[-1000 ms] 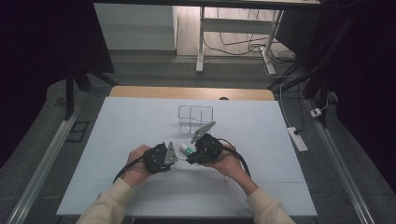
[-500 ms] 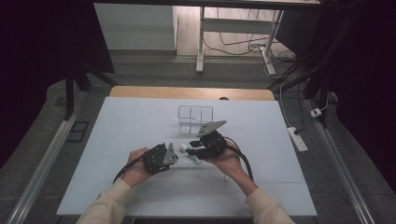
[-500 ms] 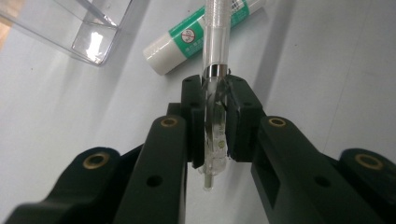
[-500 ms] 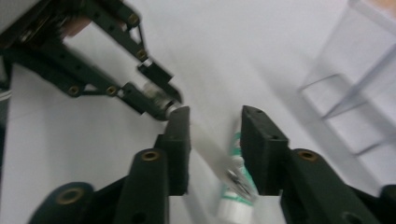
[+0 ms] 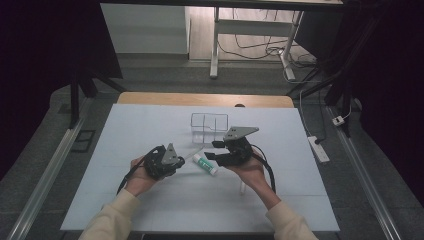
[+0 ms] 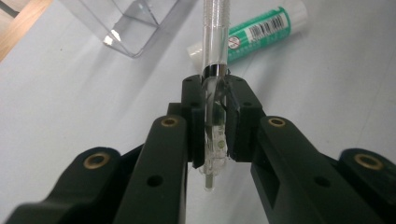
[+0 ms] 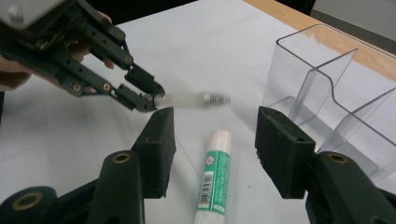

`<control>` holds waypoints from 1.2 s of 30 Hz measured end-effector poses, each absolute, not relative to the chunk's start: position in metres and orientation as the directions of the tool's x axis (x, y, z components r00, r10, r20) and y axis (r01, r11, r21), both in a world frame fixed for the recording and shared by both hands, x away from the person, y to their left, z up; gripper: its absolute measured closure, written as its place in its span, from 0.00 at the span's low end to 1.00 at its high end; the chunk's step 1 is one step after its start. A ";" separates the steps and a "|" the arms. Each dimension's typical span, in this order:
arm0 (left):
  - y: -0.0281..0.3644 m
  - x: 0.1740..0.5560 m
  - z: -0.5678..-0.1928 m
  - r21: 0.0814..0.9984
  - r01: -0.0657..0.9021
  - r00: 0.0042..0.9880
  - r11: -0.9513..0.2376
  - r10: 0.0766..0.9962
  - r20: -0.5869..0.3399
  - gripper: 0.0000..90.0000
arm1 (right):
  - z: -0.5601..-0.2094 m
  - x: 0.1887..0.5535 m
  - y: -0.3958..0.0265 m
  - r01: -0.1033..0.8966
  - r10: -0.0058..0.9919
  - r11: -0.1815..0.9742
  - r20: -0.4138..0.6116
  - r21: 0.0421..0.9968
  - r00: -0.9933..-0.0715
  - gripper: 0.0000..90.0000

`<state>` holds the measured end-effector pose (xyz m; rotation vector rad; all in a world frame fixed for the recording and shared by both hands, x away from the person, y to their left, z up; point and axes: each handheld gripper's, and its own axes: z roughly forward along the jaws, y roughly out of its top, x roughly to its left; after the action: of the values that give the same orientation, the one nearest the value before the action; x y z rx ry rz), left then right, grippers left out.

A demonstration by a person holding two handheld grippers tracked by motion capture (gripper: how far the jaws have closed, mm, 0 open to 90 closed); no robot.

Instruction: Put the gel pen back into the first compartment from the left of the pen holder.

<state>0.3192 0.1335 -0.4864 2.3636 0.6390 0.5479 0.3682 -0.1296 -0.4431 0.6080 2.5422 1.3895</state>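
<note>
The desk (image 5: 150,200), covered by a pale sheet, carries everything, with a wooden strip left bare along its far edge. A clear divided organizer (image 5: 209,125) stands upright toward the far edge, near the middle of the desk's width; in the right gripper view its partition walls (image 7: 327,88) are seen to split it into open-topped compartments, all apparently unfilled.

The left gripper (image 5: 172,159) is held near the middle of the desk, and its jaws are clenched on a clear pen (image 6: 214,93). The pen's long axis runs straight out ahead of the jaws, its barrel reaching away toward the organizer, and it is gripped close to its rear end. It is a transparent barrel with a metal band and a slim inner tube; in the right gripper view (image 7: 191,99) it is blurred.

The right gripper (image 5: 216,150) is held just to the right, its jaws released, having just been opening, with nothing pressed between them. A green-and-white glue stick (image 5: 205,164) lies flat on the desk between the two grippers, its long axis slanted toward the near right corner; below the right jaws (image 7: 212,182) it lies directly ahead and beneath the gap. The right gripper is judged the nearer to it, so a descent over the stick would be needed.
</note>
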 end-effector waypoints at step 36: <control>0.115 0.318 -0.489 0.762 0.294 0.822 -0.577 0.560 0.107 0.88 | -0.452 0.367 -0.129 0.282 0.451 0.403 0.079 0.871 -0.889 0.51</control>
<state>0.3180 0.1145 -0.4894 2.2153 0.6224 0.4336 0.3675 -0.1291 -0.4517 0.6557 2.4856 1.4911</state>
